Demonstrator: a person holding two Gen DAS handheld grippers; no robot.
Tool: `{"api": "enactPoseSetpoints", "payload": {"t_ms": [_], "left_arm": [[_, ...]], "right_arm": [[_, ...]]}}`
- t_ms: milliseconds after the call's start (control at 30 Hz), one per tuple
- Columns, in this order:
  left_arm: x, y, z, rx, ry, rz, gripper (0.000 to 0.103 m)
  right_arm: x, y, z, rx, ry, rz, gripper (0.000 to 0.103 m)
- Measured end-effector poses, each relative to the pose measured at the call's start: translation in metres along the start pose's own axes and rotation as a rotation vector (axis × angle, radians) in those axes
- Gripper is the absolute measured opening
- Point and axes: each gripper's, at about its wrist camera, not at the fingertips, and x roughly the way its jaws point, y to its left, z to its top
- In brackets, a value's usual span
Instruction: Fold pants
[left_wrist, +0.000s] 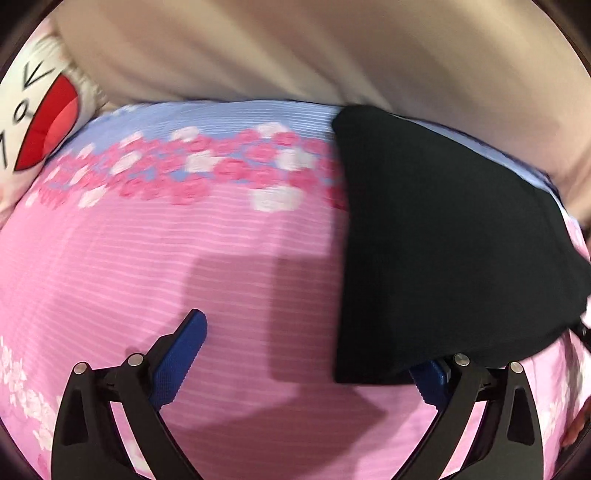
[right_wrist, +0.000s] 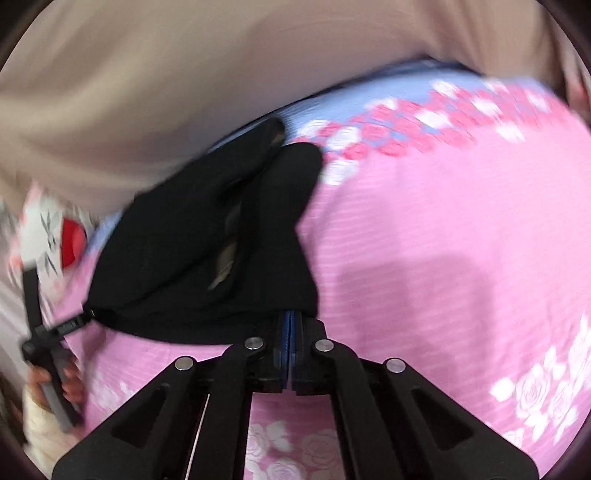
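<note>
Black pants (left_wrist: 436, 236) are lying bunched on a pink striped bedsheet (left_wrist: 184, 258), with a band of pink and white flowers (left_wrist: 207, 173) running across the sheet just beside the pants' far end. Beyond the pants the sheet is turning pale blue, then meeting beige fabric (left_wrist: 258, 55).

Left tool (left_wrist: 314, 354) is standing wide open over the sheet, gripping nothing; one blue pad (left_wrist: 181, 354) is showing clear of the pants, the other pad (left_wrist: 430, 380) is sitting partly under the near edge of the pants.

Right tool (right_wrist: 291, 325) is pinched fully together on the near edge of the pants (right_wrist: 207, 251), blue pads pressed flat against each other with black cloth coming out between them. From this view the pants are draping away from the tool in two folds. Beside the pants' far side a white cushion with red print (left_wrist: 40, 122) is resting on the bed. A hand (right_wrist: 55, 384) is holding the other tool's handle just beside the pants. Both views are blurring slightly.
</note>
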Motion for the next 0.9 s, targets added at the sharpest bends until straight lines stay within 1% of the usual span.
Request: {"api": "enactPoseSetpoints", "payload": {"t_ms": [33, 67, 133, 167, 200, 267, 300, 333, 367, 400, 433, 467, 500, 567, 600, 633, 667, 700, 733, 767, 900], "left_arm": [[0.003, 0.004, 0.002, -0.004, -0.004, 0.014, 0.098], [0.005, 0.002, 0.003, 0.007, -0.007, 0.031, 0.098], [0.002, -0.005, -0.001, 0.036, -0.013, 0.051, 0.098], [-0.004, -0.009, -0.003, 0.059, -0.016, 0.052, 0.097], [-0.011, -0.010, -0.005, 0.070, -0.017, 0.047, 0.095], [-0.029, -0.012, -0.012, 0.089, -0.021, 0.022, 0.095], [-0.038, -0.012, -0.016, 0.096, -0.027, -0.001, 0.095], [-0.051, -0.014, -0.021, 0.117, -0.037, -0.043, 0.095], [-0.059, -0.017, -0.023, 0.131, -0.048, -0.057, 0.095], [-0.067, -0.021, -0.024, 0.144, -0.068, -0.055, 0.095], [-0.074, -0.025, -0.025, 0.152, -0.087, -0.045, 0.095], [-0.080, -0.030, -0.025, 0.156, -0.104, -0.032, 0.095], [-0.085, -0.035, -0.024, 0.156, -0.112, -0.022, 0.096], [-0.087, -0.040, -0.022, 0.150, -0.108, -0.021, 0.096], [-0.088, -0.041, -0.022, 0.148, -0.101, -0.025, 0.096], [-0.088, -0.041, -0.022, 0.144, -0.090, -0.029, 0.096], [-0.089, -0.039, -0.023, 0.136, -0.081, -0.032, 0.096], [-0.090, -0.035, -0.024, 0.128, -0.078, -0.037, 0.096], [-0.090, -0.032, -0.024, 0.122, -0.078, -0.039, 0.096], [-0.090, -0.029, -0.025, 0.111, -0.074, -0.040, 0.096], [-0.087, -0.021, -0.027, 0.066, -0.060, -0.069, 0.096]], "right_arm": [[0.003, -0.005, 0.002, 0.023, 0.014, 0.018, 0.000], [0.005, -0.004, 0.004, 0.022, 0.024, 0.018, 0.000], [0.006, 0.008, 0.000, -0.046, 0.060, 0.001, 0.000], [0.004, 0.012, -0.001, -0.061, 0.072, 0.007, 0.000], [-0.001, 0.013, -0.003, -0.059, 0.077, 0.017, 0.004], [-0.020, 0.016, -0.010, -0.040, 0.052, 0.026, 0.008], [-0.029, 0.018, -0.011, -0.040, 0.034, 0.032, 0.008], [-0.040, 0.023, -0.010, -0.045, 0.005, 0.047, 0.008], [-0.045, 0.029, -0.005, -0.052, -0.015, 0.059, 0.010], [-0.048, 0.037, 0.003, -0.062, -0.032, 0.071, 0.023], [-0.047, 0.045, 0.013, -0.071, -0.049, 0.087, 0.041], [-0.040, 0.054, 0.023, -0.081, -0.052, 0.106, 0.098], [-0.027, 0.062, 0.031, -0.106, -0.019, 0.147, 0.092], [0.006, 0.067, 0.043, -0.108, 0.074, 0.193, 0.091], [0.017, 0.068, 0.044, -0.096, 0.106, 0.213, 0.082], [0.029, 0.070, 0.043, -0.085, 0.146, 0.250, 0.078], [0.032, 0.070, 0.041, -0.077, 0.159, 0.270, 0.071], [0.034, 0.070, 0.039, -0.070, 0.158, 0.294, 0.071], [0.034, 0.069, 0.037, -0.065, 0.159, 0.295, 0.071], [0.035, 0.066, 0.035, -0.051, 0.163, 0.295, 0.069], [0.040, 0.046, 0.025, 0.080, 0.197, 0.410, 0.069]]}}
